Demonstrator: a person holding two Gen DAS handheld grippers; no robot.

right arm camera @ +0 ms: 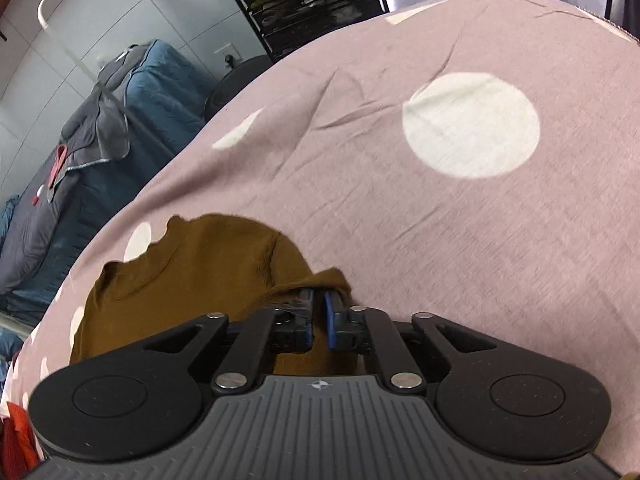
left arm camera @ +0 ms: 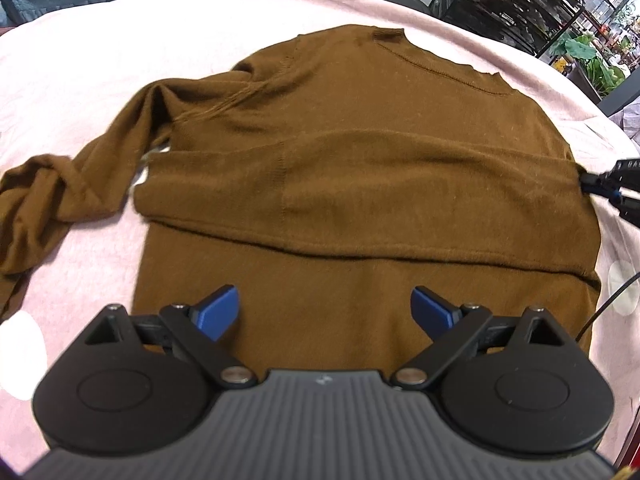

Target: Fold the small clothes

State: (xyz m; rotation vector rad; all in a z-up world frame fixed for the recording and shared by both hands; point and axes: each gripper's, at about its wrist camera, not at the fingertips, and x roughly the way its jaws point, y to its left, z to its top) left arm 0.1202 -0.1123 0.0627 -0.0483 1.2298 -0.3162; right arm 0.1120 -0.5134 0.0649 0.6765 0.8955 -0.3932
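Brown sweater (left arm camera: 360, 152) spread flat across the middle of the left wrist frame, on a pink sheet with white dots (left arm camera: 80, 64); one sleeve already folded across the chest, the other sleeve (left arm camera: 36, 200) bunched and twisted at the left edge.

Left tool (left arm camera: 325, 312) low in that frame, over the hem, blue pads wide apart, holding nothing. Right tool (right arm camera: 318, 320) at lower centre of its own frame, pads drawn nearly together and clamped on a fold of sweater edge; seen also as dark fingertips (left arm camera: 600, 184) at the right margin of the left view.

Risks, as judged: thin pinch on soft knit, likely to slip under a sideways pull; any drag across the loose sheet apt to wrinkle it and skew the folded sleeve; twisted sleeve at left likely to fold in lumpy unless straightened first.

Left view alone: whole garment layout, neckline at top, twisted sleeve. Right view alone: the pinch itself up close, scalloped collar edge, a blue sofa (right arm camera: 120, 120) at upper left.
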